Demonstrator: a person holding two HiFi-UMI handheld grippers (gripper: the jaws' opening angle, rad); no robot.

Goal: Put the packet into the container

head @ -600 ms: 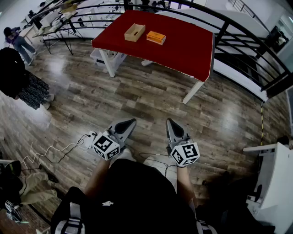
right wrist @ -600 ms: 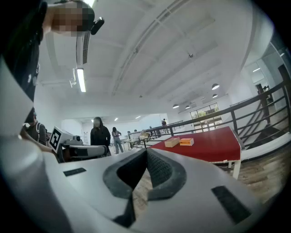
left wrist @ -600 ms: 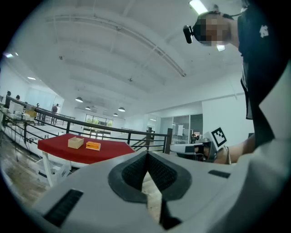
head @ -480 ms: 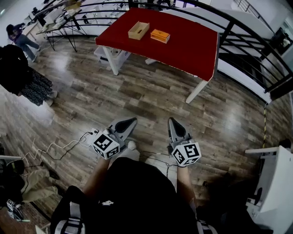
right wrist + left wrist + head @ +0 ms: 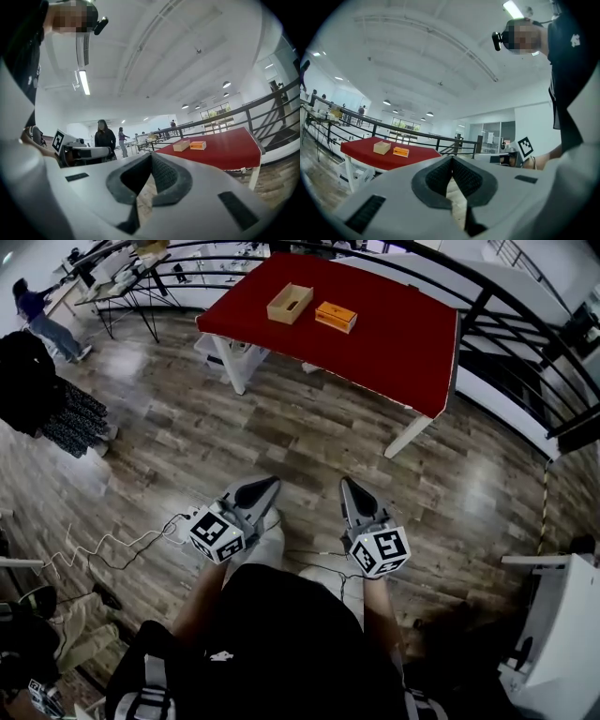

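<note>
L tool (image 5: 271, 483), R tool (image 5: 345, 485): pkt (image 5: 336, 316) well ahead.

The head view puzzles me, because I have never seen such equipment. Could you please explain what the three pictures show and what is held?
There is no robot: a person carries tongs in each hand. The head view comes from a camera on the person's head, looking down at the left tongs and the right tongs. The other two pictures come from cameras riding on those tongs. Both tongs are shut and hold nothing. Ahead stands a red table; on it lie an open wooden container and, beside it but apart, an orange packet.
</note>
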